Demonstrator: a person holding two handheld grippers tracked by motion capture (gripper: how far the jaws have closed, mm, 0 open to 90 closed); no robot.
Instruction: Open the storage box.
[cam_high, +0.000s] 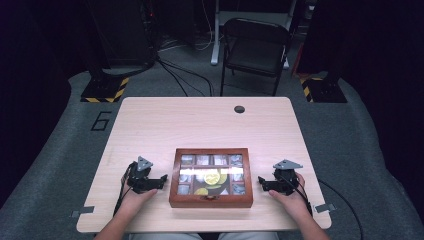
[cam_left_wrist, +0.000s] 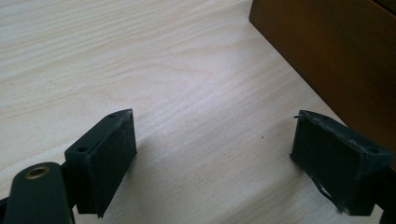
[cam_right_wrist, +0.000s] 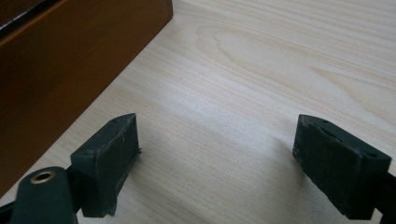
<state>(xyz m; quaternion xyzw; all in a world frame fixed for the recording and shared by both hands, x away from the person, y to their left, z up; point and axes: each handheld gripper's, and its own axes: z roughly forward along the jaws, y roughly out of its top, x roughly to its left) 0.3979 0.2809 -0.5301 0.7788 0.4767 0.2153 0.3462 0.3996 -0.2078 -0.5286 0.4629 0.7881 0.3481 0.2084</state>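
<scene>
A brown wooden box (cam_high: 211, 178) with a glass-paned lid lies near the front middle of the light wooden table (cam_high: 200, 125); several compartments with packets show through the glass. My left gripper (cam_high: 150, 181) rests on the table just left of the box, held by a hand, jaws wide apart and empty. In the left gripper view the left gripper (cam_left_wrist: 215, 154) has bare tabletop between its pads, and the box side (cam_left_wrist: 336, 56) stands at the upper right. My right gripper (cam_high: 267, 184) sits just right of the box, also open. In the right gripper view the right gripper (cam_right_wrist: 217, 154) is empty, with the box wall (cam_right_wrist: 60, 70) at the left.
A round cable hole (cam_high: 239, 109) sits near the table's far edge. Beyond the table stands a dark folding chair (cam_high: 255, 47), with cables on the grey floor and two stand bases with yellow-black tape (cam_high: 105, 90) at either side.
</scene>
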